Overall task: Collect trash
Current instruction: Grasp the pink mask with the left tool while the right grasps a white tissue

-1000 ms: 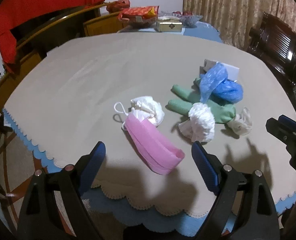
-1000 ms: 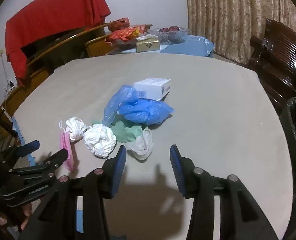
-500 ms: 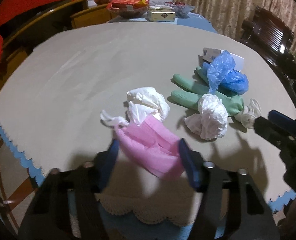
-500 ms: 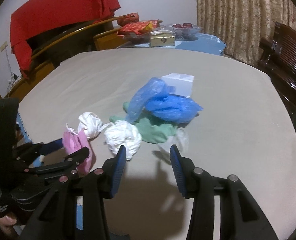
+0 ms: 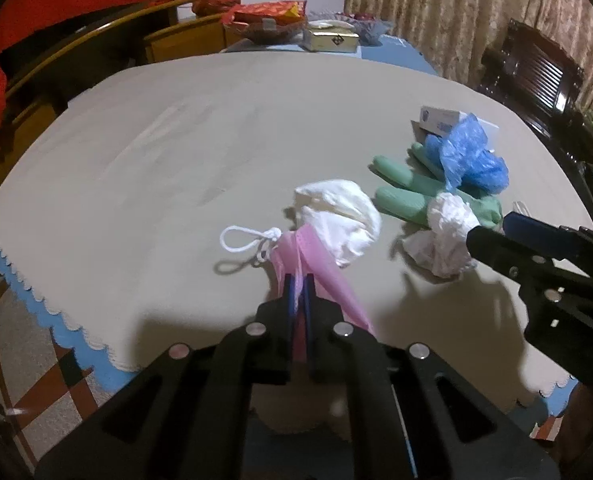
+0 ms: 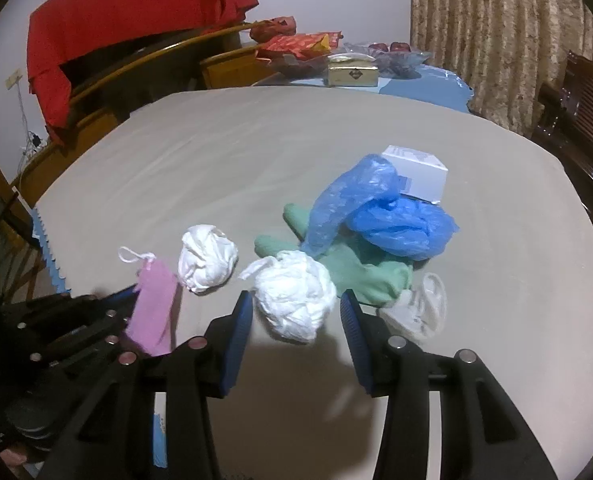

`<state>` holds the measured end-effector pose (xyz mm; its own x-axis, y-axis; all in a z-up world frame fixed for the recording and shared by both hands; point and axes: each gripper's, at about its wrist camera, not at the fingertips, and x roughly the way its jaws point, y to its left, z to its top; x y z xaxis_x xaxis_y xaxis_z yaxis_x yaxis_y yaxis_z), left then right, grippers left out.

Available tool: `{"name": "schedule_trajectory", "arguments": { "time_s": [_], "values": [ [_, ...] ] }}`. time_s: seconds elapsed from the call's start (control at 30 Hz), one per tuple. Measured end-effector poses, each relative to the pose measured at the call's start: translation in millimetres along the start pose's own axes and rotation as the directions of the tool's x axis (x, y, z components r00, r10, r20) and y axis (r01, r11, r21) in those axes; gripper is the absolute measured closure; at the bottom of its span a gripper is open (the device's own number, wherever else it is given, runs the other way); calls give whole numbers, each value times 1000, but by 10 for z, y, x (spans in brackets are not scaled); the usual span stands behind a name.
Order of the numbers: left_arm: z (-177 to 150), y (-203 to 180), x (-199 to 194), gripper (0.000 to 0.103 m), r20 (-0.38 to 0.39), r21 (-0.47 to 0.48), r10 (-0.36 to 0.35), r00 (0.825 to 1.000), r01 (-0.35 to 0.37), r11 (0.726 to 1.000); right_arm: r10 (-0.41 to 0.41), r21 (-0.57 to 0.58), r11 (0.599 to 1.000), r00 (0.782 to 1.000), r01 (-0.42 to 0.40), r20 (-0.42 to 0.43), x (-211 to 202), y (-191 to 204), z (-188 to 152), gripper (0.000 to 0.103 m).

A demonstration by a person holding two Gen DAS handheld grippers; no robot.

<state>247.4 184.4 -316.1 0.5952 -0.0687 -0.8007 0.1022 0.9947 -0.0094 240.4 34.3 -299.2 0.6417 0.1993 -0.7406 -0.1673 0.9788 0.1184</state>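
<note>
My left gripper is shut on a pink face mask and holds it just above the table's near edge; its white ear loop hangs out to the left. The mask also shows in the right wrist view. My right gripper is open, its jaws on either side of a crumpled white tissue ball, close above the table. A second white ball lies left of it. Green gloves, blue plastic bags, a white box and a clear wrapper lie beyond.
The table wears a beige cloth with a blue scalloped edge. Snack packets and a gold tin stand at the far end. Dark wooden chairs stand at the right, a red-draped chair at the far left.
My left gripper has closed on the pink mask and lifted it off the cloth. My right gripper has moved forward and left until its open jaws flank the white tissue ball.
</note>
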Motion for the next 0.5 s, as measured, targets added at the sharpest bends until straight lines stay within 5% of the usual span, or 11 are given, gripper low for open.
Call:
{"name": "schedule_trajectory", "arguments": {
  "time_s": [0.2, 0.23, 0.3, 0.5],
  "values": [
    [44, 115, -14, 99, 11, -11, 7, 1000, -7, 1000, -2, -11, 1000, 1000, 1, -24, 126, 60, 22, 58],
    [40, 119, -18, 99, 11, -12, 7, 1000, -7, 1000, 7, -12, 1000, 999, -7, -38, 167, 63, 19, 60],
    [40, 119, -21, 99, 10, -14, 4, 1000, -4, 1000, 23, -12, 1000, 998, -24, -61, 212, 56, 13, 82],
    [39, 58, -65, 99, 16, -8, 2, 1000, -2, 1000, 35, -33, 999, 998, -36, -46, 121, 71, 4, 89]
  ]
}}
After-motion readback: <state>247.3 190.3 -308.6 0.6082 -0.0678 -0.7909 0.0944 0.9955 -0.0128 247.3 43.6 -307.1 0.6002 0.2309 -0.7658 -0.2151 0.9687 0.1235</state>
